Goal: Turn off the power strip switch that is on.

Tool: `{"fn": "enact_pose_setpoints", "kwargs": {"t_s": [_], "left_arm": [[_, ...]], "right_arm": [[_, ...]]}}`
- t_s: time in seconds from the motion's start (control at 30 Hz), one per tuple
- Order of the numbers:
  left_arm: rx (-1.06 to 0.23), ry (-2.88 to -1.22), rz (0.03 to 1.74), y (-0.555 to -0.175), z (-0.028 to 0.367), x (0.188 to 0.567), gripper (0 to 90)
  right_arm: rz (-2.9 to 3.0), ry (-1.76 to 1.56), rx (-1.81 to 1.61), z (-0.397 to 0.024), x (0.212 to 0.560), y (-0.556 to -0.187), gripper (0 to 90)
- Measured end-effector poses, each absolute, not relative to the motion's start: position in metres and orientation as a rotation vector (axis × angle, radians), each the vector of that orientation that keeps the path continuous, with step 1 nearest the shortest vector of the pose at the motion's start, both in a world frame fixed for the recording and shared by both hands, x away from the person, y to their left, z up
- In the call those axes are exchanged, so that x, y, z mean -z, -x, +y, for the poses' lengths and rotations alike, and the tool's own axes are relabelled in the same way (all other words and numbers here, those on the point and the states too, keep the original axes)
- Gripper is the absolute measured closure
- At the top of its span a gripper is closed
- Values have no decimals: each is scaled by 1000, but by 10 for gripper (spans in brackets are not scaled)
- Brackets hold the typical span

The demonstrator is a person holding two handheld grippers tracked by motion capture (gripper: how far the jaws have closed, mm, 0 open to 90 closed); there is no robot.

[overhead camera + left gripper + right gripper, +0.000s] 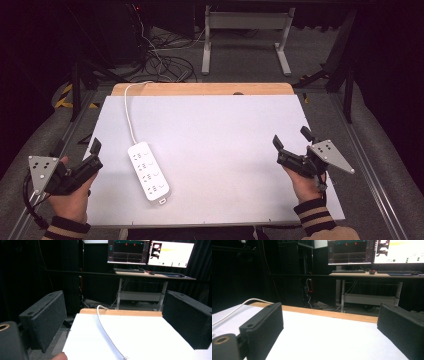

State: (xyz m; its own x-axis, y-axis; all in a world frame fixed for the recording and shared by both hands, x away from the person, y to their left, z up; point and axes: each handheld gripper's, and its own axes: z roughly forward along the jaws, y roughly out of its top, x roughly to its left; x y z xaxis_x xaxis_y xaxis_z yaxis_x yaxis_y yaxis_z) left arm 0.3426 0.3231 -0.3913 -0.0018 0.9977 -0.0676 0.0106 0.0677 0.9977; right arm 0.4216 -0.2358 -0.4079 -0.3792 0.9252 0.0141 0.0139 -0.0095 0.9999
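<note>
My fingers are spread wide on both sides, nothing held. Left gripper [92, 152] sits at the left edge of the counter [220, 125], right gripper [290, 142] near the right edge, well apart from each other. From the left gripper view, the left gripper [115, 322] has bare white counter and the cord between its pads; from the right gripper view, the right gripper [332, 332] looks over bare counter.

The thing in hand looks like the white power strip [148, 171], lying flat on the left half of the counter, just beside my left gripper, angled slightly. Its white cord [128, 112] runs up and off the far edge.

Judgement: nothing begun yet, approach step. To do it well I'd bring the left fingers in across the strip's short width, not its length, keeping them wide until both pads flank the body, and stay clear of the cord so it doesn't drag the strip. Smooth plastic could slip, so grip mid-body.

No brand or readable writing; the sockets are too small to read markings. Screens behind are blurred, text unreadable.
</note>
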Motion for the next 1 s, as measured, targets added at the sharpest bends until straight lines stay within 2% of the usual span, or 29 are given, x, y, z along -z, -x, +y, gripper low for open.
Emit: {"fn": "enact_pose_setpoints", "kwargs": {"t_s": [1.0], "left_arm": [[-1146, -1174, 1256, -345, 322, 392, 61]], "right_arm": [[1497, -1023, -1493, -236, 409, -422, 71]]}}
